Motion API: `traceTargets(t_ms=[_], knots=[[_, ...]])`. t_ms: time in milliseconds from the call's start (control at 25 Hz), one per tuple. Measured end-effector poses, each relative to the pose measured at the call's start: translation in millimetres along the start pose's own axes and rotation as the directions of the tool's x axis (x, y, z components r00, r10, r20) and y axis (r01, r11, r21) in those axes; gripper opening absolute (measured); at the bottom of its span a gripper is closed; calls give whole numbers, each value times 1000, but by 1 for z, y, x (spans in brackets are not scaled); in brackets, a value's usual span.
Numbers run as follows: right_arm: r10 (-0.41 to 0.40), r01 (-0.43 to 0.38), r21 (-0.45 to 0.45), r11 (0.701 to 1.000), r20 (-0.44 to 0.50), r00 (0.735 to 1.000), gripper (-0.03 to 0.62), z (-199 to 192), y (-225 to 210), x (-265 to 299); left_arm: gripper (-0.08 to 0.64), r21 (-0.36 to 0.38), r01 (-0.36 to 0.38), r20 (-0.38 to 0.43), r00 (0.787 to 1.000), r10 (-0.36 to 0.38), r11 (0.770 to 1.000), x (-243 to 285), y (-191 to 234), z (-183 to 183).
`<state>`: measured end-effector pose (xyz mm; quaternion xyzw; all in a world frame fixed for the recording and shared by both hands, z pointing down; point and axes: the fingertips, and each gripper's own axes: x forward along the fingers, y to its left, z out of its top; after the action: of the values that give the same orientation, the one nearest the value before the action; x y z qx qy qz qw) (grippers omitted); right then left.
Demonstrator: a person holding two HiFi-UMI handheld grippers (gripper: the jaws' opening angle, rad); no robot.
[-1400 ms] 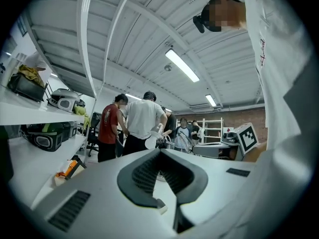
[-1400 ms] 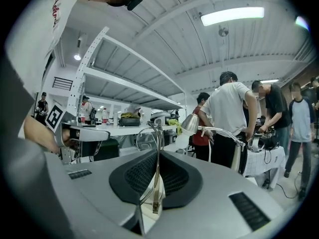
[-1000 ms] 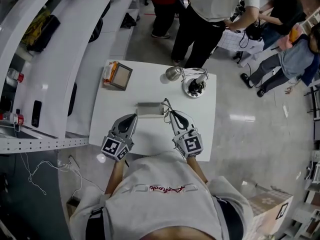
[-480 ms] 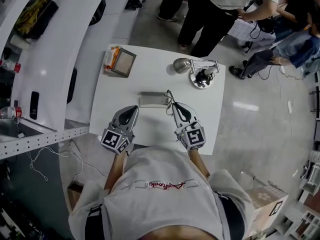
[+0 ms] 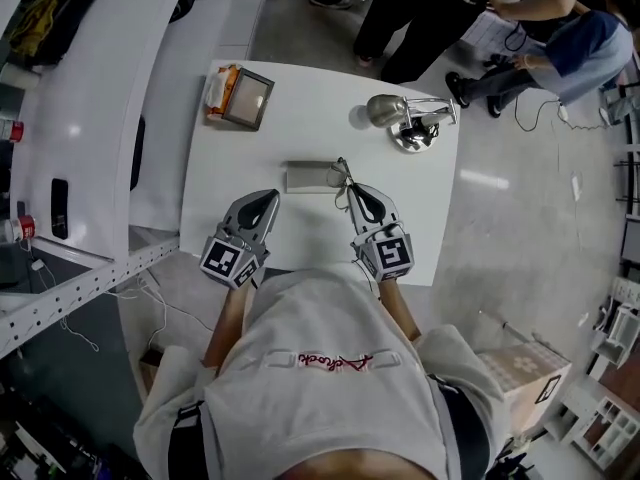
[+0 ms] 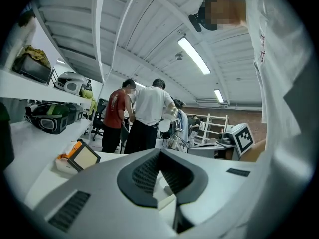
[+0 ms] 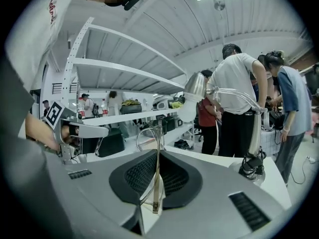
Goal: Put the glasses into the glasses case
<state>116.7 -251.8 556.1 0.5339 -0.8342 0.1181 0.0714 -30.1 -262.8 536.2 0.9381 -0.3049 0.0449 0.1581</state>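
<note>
Bare table [image 5: 228,166] left of case [image 5: 312,176]

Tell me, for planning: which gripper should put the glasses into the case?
Right: the right gripper is shut on the glasses by a temple, right beside the glasses case; the left gripper is shut, empty.

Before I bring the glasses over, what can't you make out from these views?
1. Whether the glasses case is open or shut: too small in the head view, blocked by jaws in both gripper views.
2. Whether the glasses touch the case or hang above it: their outlines meet in the head view.
3. Whether the glasses are folded: the right gripper view shows only the clamped temple and one rim.
</note>
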Motion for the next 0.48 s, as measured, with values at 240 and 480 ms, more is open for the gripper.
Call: traceTargets(t_ms=[240,480], knots=[[14,-14,14,1000,-68,998,17,-24,10,0,14,-30,4,-18,1000,-4,1000,-4,3,-12],[49,-44,38,998,-133,990,17,-54,25,0,14,-55,-3,-35,999,1,998,-8,8,-26]])
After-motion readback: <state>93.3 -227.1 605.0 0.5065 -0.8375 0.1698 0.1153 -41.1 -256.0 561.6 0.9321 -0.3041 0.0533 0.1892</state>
